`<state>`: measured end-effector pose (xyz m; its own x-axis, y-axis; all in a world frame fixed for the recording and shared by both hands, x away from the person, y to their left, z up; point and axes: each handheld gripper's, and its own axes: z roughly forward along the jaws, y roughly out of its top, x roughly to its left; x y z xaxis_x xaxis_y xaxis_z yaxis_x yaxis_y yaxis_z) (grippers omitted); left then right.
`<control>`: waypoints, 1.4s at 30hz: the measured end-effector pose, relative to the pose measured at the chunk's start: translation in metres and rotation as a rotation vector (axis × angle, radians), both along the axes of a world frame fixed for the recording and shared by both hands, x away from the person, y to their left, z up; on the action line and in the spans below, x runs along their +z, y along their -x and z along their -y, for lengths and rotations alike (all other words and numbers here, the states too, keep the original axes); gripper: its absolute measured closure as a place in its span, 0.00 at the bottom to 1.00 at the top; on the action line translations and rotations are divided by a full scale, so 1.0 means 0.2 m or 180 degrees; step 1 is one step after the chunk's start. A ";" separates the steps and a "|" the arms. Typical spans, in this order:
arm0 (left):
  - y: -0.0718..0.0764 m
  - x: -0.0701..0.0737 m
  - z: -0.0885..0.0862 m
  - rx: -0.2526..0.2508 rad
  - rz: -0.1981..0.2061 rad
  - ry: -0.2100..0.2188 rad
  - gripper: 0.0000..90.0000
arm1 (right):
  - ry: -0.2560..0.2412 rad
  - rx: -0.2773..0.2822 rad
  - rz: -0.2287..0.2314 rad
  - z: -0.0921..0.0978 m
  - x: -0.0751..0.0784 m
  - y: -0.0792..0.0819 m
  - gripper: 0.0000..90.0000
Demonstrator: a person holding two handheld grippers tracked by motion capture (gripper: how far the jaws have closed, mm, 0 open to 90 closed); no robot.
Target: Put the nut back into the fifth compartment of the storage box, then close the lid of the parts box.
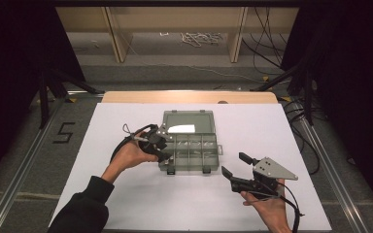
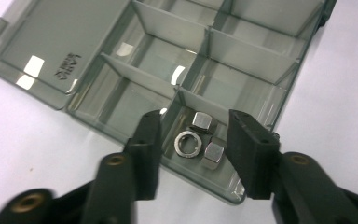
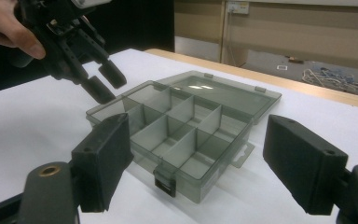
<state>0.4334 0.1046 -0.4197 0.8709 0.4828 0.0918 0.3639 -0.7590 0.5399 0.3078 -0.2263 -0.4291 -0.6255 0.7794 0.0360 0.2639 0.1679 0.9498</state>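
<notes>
The compartment box [image 1: 190, 145] lies open on the table, its lid [image 2: 65, 51] folded back beyond the left gripper [image 2: 193, 140]. That gripper hangs over the box's corner cell, jaws spread wide and empty, so picking appears only about to begin. Between its jaws lie a washer [image 2: 188, 143] and two nuts [image 2: 202, 122]. The right gripper [image 1: 234, 166] waits wide open and empty, beside the box.

Laboratory recording bay. A table [image 1: 126, 204] with a white cover stands between black curtained sides; beside it, tripod legs [image 1: 48, 87] and floor rails [image 1: 19, 170] bearing a taped numeral "5" [image 1: 64, 132]; beyond it, loose cables [image 1: 267, 48] and plywood partitions [image 1: 116, 34].
</notes>
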 end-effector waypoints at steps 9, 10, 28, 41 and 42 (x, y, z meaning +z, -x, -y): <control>0.08 0.01 -0.01 0.0090 0.0108 0.0147 0.40 | -0.0058 -0.0007 0.0017 0.00 -0.01 -0.01 0.27; 0.08 0.01 -0.01 0.0111 0.0127 0.0186 0.39 | -0.0110 0.0015 0.0019 0.00 -0.01 -0.02 0.27; 0.14 -0.04 -0.07 0.0596 0.0364 0.0659 0.29 | -0.0104 -0.0012 0.0029 0.01 -0.01 0.00 0.27; 0.14 -0.10 -0.11 0.0764 0.0295 0.0690 0.26 | -0.0016 -0.0048 0.0027 0.01 0.00 0.00 0.27; 0.14 -0.12 -0.11 0.0809 0.0263 0.0726 0.28 | -0.0043 -0.0030 0.0034 0.00 -0.01 0.00 0.27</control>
